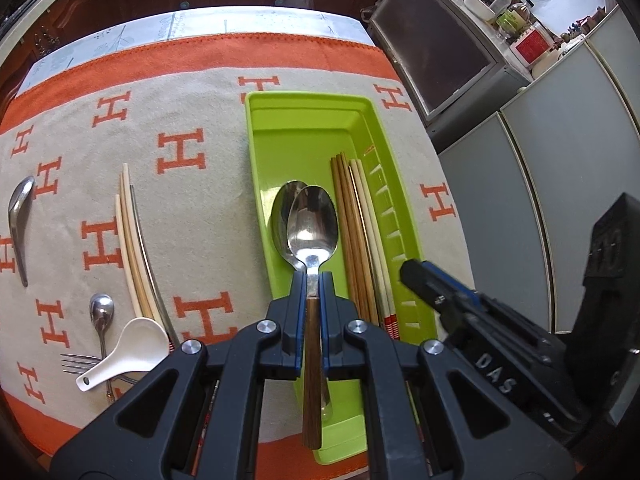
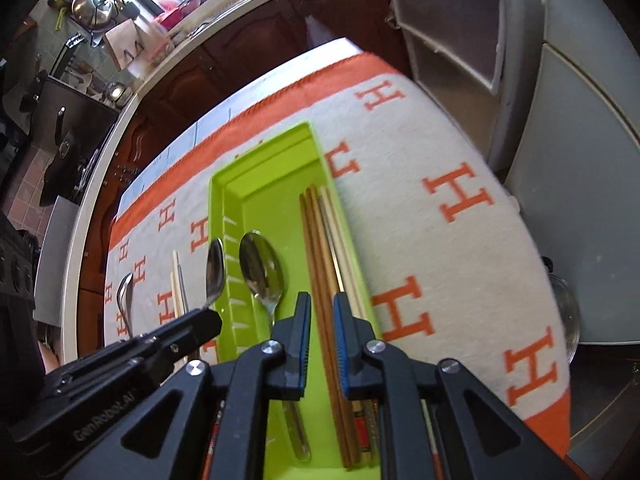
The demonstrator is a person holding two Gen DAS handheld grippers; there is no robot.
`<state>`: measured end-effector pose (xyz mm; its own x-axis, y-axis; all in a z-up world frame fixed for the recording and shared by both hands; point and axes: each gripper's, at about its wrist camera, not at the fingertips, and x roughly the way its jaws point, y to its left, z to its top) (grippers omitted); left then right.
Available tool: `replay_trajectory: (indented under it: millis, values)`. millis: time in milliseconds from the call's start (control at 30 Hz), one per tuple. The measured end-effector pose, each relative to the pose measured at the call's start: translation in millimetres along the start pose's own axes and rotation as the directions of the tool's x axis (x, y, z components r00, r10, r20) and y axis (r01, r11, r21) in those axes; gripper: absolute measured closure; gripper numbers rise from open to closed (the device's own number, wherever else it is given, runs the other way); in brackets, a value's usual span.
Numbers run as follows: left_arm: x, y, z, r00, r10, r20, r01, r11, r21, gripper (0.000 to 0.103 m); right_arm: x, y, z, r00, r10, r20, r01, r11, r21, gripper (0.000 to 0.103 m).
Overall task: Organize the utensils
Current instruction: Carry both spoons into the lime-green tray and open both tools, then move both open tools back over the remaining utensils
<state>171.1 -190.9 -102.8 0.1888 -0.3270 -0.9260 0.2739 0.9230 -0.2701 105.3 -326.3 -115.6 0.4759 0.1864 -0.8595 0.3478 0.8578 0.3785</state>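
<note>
Left hand-held gripper [image 1: 311, 280] clamps the wooden-handled spoon [image 1: 312, 224] above the green tray [image 1: 256, 168].

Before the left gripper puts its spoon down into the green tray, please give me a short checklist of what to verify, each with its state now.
1. Left gripper shut on the wooden-handled spoon: ok.
2. Spoon over the green tray: ok.
3. Free room beside the spoon already in the tray: ok.
4. Chopsticks lying against the tray's side, out of the way: ok.
5. Right gripper empty, above the chopsticks: ok.
6. Clearance between the two grippers: cannot tell.
</note>
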Motion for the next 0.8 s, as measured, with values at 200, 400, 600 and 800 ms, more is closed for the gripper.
replay_trajectory:
  millis: [200,400,600,800]
  values:
    - [0.4,-6.8,-4.3,1.000,-0.001,-0.013,0.001,1.000,0.021,0.099,-4.4,-1.3,0.0,1.000,-0.014,0.007,0.014,1.000,0.003,0.092]
    - [-14.1,-0.1,-17.8,1.000,0.014,-0.005,-0.014,0.999,0.043,0.099,-7.4,9.6,-9.0,1.000,-0.026,0.002,0.026,0.999,-0.037,0.092]
    - [-35.5,28.7,-49.2,0.997,0.068,0.027,-0.070,0.996,0.056,0.099,-9.5,28.3,-20.4,1.000,-0.029,-0.007,0.028,0.997,-0.078,0.092]
    - [-55.9,81.0,-82.7,0.989,0.139,0.052,-0.140,0.990,0.012,0.098,-10.3,54.4,-33.5,0.999,-0.035,-0.012,0.033,0.990,-0.137,0.092]
